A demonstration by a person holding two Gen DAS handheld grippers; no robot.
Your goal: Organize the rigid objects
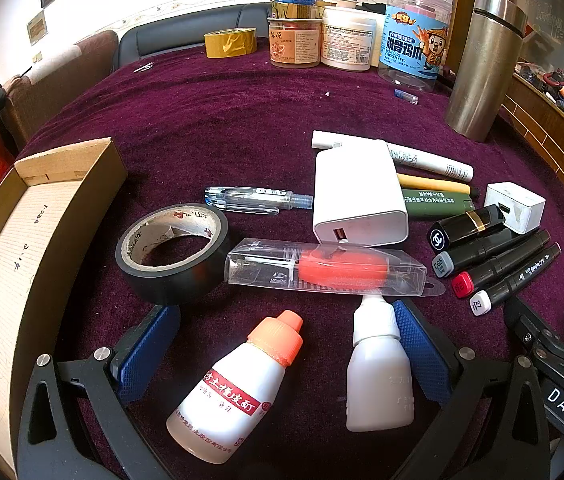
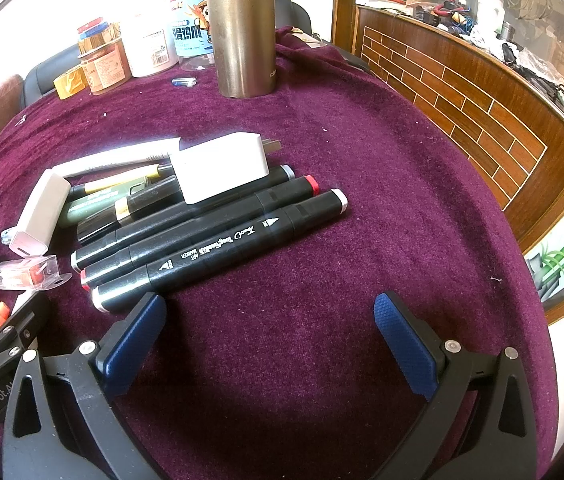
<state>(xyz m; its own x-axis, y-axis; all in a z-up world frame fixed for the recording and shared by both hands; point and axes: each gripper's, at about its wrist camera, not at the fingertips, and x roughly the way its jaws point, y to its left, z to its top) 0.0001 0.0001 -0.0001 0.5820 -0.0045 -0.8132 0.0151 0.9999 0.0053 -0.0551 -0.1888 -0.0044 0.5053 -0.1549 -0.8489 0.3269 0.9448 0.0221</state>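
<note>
Two small bottles lie between the spread fingers of the left tool (image 1: 282,356).

The orange-capped bottle (image 1: 237,384) and white bottle (image 1: 378,376) are laid lengthwise, caps pointing away; the cardboard box (image 1: 61,216) is found leftward. The right tool (image 2: 269,344) is held apart over bare desk (image 2: 362,184), markers (image 2: 217,240) just left.

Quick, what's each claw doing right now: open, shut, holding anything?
Left claw: open, holding nothing; two small bottles lie between its fingers.
Right claw: open, holding nothing, over bare cloth beside the markers.
</note>
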